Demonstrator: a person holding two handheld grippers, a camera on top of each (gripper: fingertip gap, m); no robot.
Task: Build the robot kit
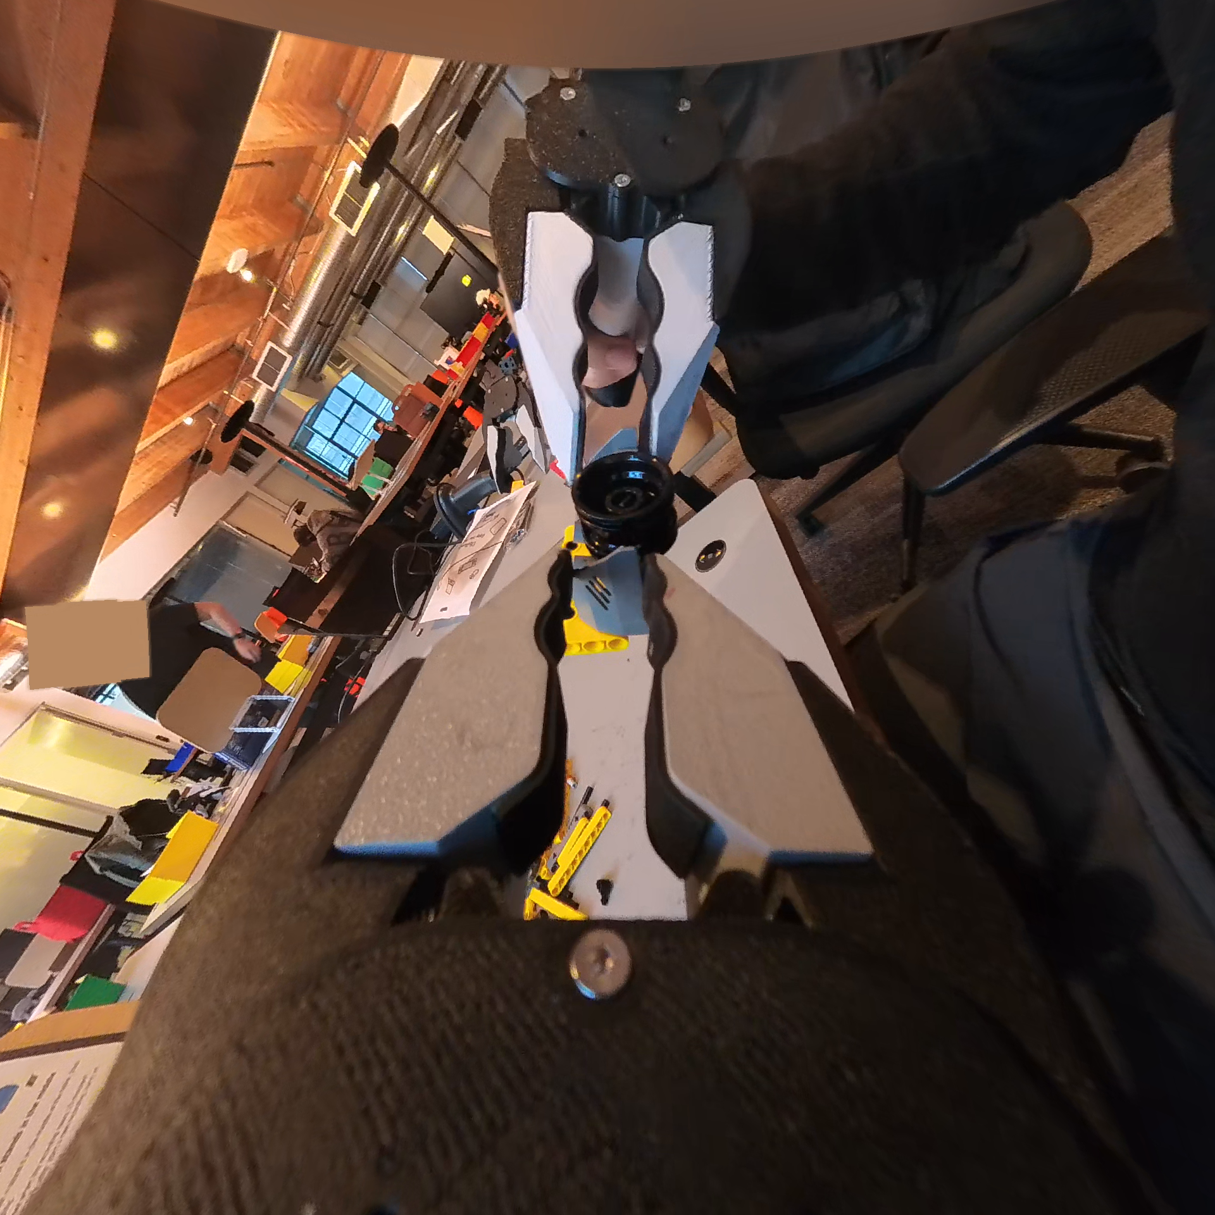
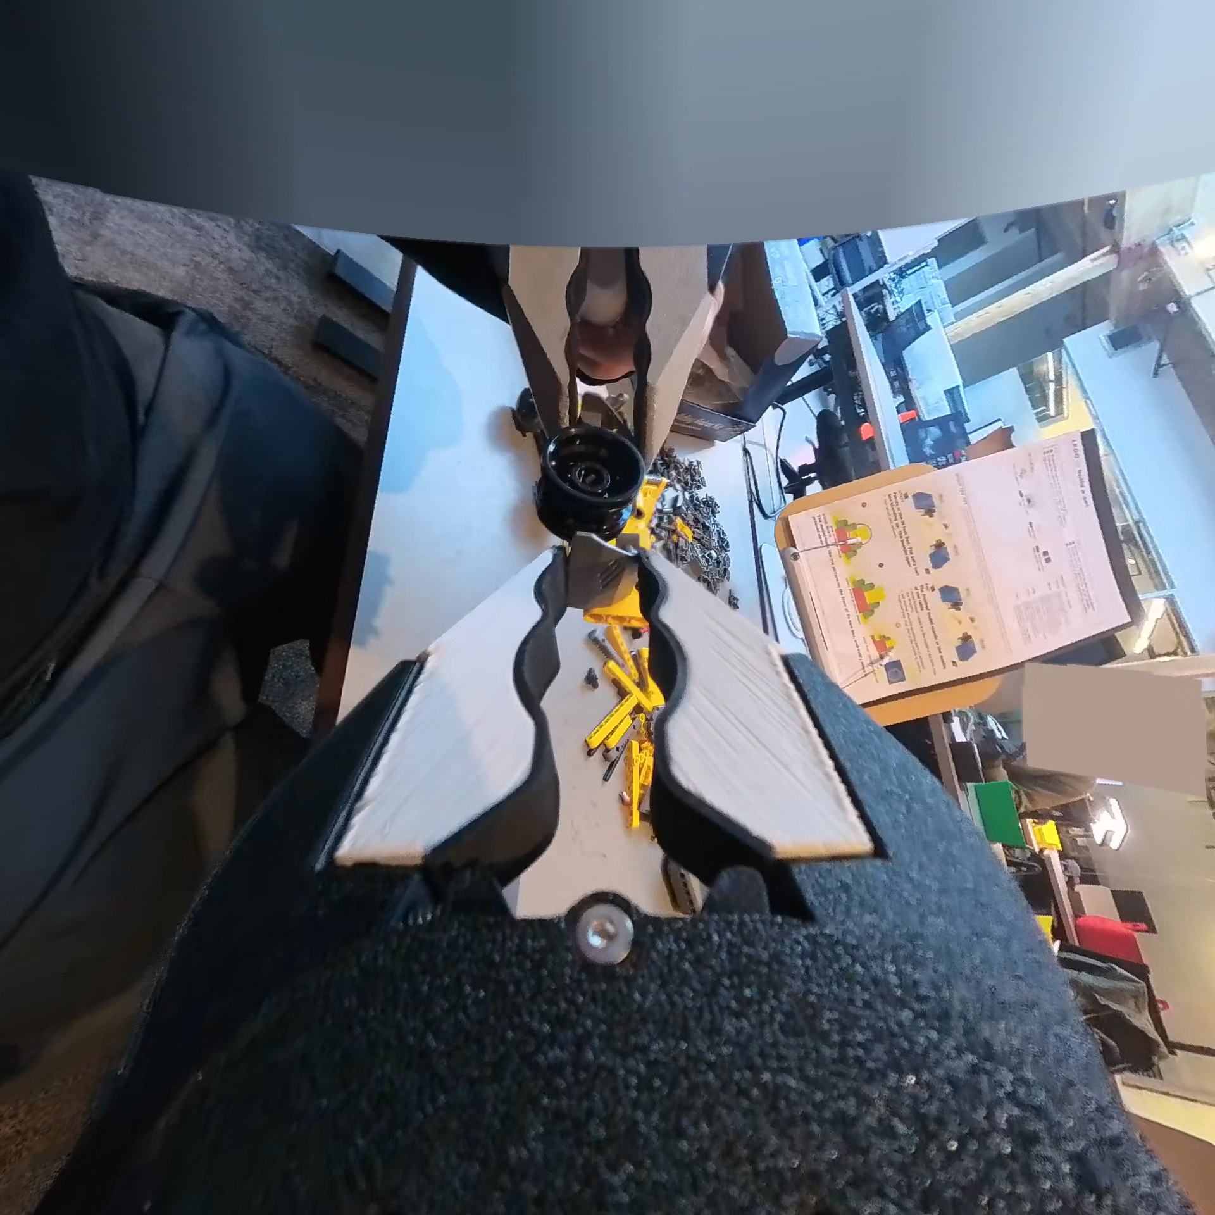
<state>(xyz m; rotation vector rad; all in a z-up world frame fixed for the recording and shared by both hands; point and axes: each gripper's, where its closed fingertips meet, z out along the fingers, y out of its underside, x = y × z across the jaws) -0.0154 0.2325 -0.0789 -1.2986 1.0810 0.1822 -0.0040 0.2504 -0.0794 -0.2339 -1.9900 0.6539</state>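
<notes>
Facing each other above the white counter [image 2: 453,421], the two tools are meeting tip to tip. The left hand-held gripper [image 1: 606,559] is squeezing a small model [image 1: 601,601] made of grey and yellow bricks, with its jaws close together on the grey part. A black wheel [image 1: 623,503] is sitting on the far end of the model. The right hand-held gripper [image 2: 601,555] is pinching the same model [image 2: 608,585] from the other side, its jaws narrow too. In the right wrist view the wheel [image 2: 590,488] is showing between the two sets of tips, and the other tool's tips are touching its rim. Loose yellow beams [image 2: 624,716] are lying on the counter under the model. A heap of tiny dark pins [image 2: 697,526] is lying just beside them. A printed sheet [image 2: 953,565] is standing on a board near the counter.
</notes>
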